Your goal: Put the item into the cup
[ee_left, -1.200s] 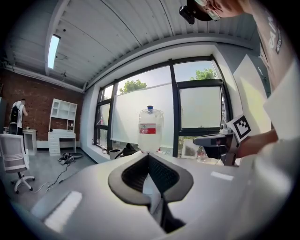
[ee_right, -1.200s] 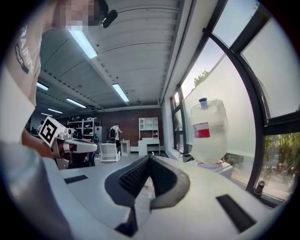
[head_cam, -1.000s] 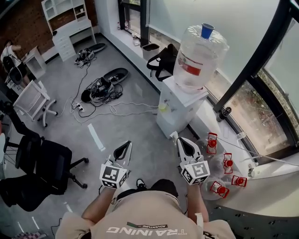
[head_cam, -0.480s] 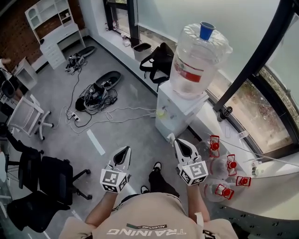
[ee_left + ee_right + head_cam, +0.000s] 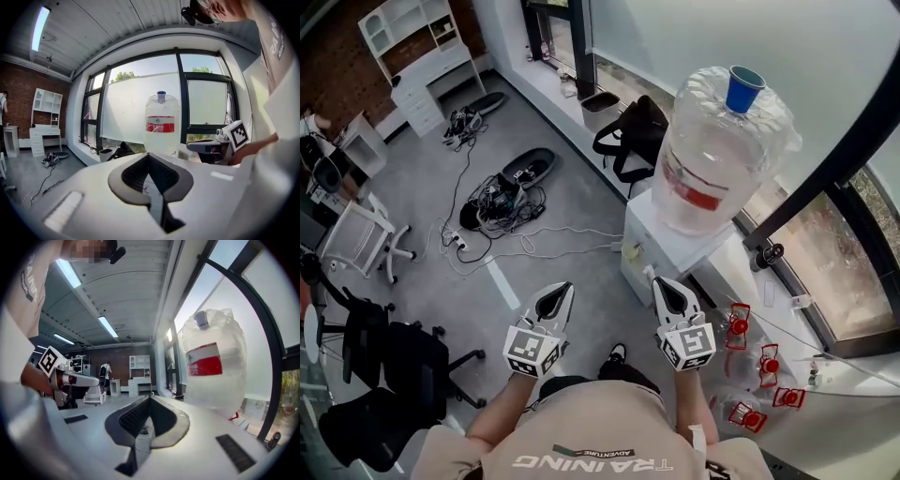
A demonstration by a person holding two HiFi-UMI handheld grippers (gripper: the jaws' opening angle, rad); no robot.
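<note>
Left gripper [image 5: 561, 291]: jaws together, tips meeting, nothing clamped; only floor and dispenser visible through the gap behind the tips in the left gripper view. Right gripper [image 5: 660, 286]: same, jaws closed on nothing, confirmed in the right gripper view. Both held out in front at waist level, side by side, apart from each other, pointing toward the white dispenser [image 5: 670, 239].

Blue cup [image 5: 744, 88]: upright on top of the big clear water bottle [image 5: 720, 159], mouth up, well apart from both tools. Bottle with a red label [image 5: 698, 195], seated on the dispenser, close to the window [image 5: 825, 244]. Cup also seen in the left gripper view, straight ahead above the closed tips, and in the right gripper view, up and to the right.

Item for the cup: cannot tell which; nothing in either tool.

Around: black bag [image 5: 633, 136] behind the dispenser, tangled cables [image 5: 502, 192] on the grey floor [image 5: 572, 234], black office chair [image 5: 394, 356] at left, several red-capped bottles [image 5: 759, 361] on the floor at right, beside the right tool.
</note>
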